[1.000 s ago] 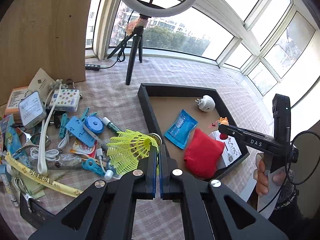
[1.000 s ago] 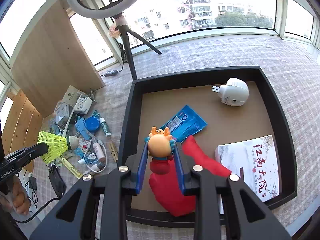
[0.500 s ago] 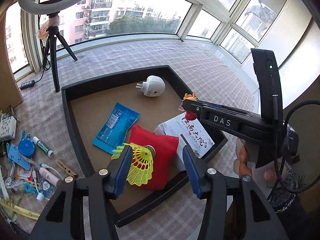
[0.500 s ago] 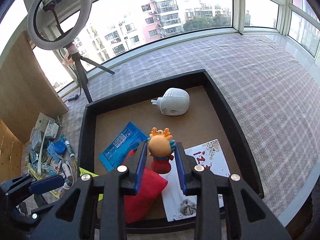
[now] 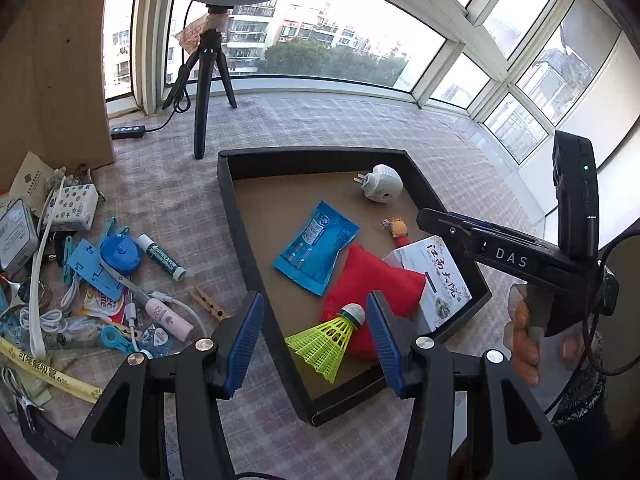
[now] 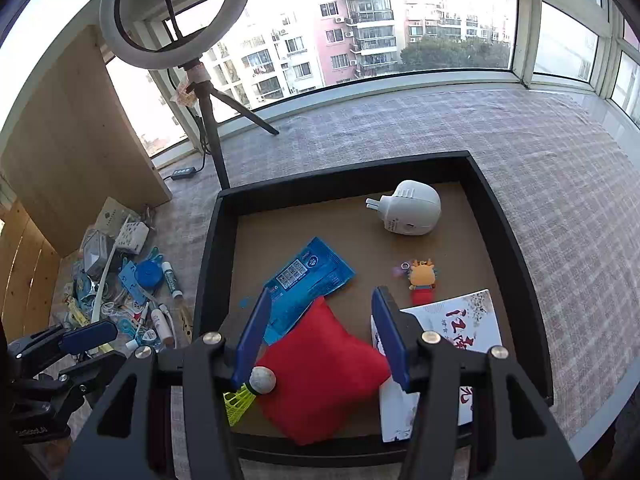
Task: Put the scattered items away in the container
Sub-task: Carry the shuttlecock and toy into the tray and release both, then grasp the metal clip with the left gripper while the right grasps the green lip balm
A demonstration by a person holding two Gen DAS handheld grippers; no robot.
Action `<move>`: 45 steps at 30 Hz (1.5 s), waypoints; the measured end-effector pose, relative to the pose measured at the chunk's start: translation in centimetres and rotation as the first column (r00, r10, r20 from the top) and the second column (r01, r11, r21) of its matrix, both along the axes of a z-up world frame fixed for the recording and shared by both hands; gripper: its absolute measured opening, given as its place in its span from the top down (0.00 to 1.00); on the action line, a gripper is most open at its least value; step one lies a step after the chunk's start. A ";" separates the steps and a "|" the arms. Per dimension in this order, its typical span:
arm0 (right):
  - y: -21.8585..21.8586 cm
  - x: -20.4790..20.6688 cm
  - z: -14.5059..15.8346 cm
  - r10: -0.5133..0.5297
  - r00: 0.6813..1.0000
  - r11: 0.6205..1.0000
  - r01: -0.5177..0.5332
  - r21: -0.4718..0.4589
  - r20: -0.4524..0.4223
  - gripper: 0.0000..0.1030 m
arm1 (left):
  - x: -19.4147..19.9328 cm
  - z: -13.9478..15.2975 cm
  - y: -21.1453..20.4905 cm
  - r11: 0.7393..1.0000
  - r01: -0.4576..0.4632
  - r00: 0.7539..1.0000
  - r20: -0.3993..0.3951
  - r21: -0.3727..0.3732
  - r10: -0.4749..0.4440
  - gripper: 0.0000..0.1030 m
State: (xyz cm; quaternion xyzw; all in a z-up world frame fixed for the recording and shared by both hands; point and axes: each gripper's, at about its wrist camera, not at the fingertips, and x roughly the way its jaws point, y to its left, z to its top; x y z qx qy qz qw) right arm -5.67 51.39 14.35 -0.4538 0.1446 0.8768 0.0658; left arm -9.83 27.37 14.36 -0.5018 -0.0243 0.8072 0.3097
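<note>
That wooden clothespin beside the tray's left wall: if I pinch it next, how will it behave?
The wooden clothespin looks stiff and light, so it should lift easily. It lies flat on the cloth, so a low pinch is probably needed. Its smooth, narrow body may twist or slip between the left gripper's pads, and squeezing its tail end would likely spring it open.

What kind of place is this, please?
Probably an enclosed apartment balcony or sunroom set up for recording: wraparound windows facing apartment blocks, a ring light on a tripod, and a checked cloth underfoot.
</note>
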 end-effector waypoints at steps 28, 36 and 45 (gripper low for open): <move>-19.0 -14.4 -7.6 0.477 0.841 0.861 -0.505 0.057 0.254 0.50 | 1.3 -8.1 -30.8 0.803 -0.548 0.817 0.054 -0.235 0.573 0.52; -19.8 -16.0 -8.8 0.484 0.829 0.856 -0.515 0.048 0.279 0.50 | -1.5 -9.7 -31.0 0.802 -0.564 0.789 0.157 -0.196 0.594 0.52; -19.9 -17.0 -10.3 0.480 0.820 0.860 -0.510 0.018 0.312 0.50 | -3.6 -11.4 -29.5 0.799 -0.537 0.792 0.165 -0.270 0.588 0.55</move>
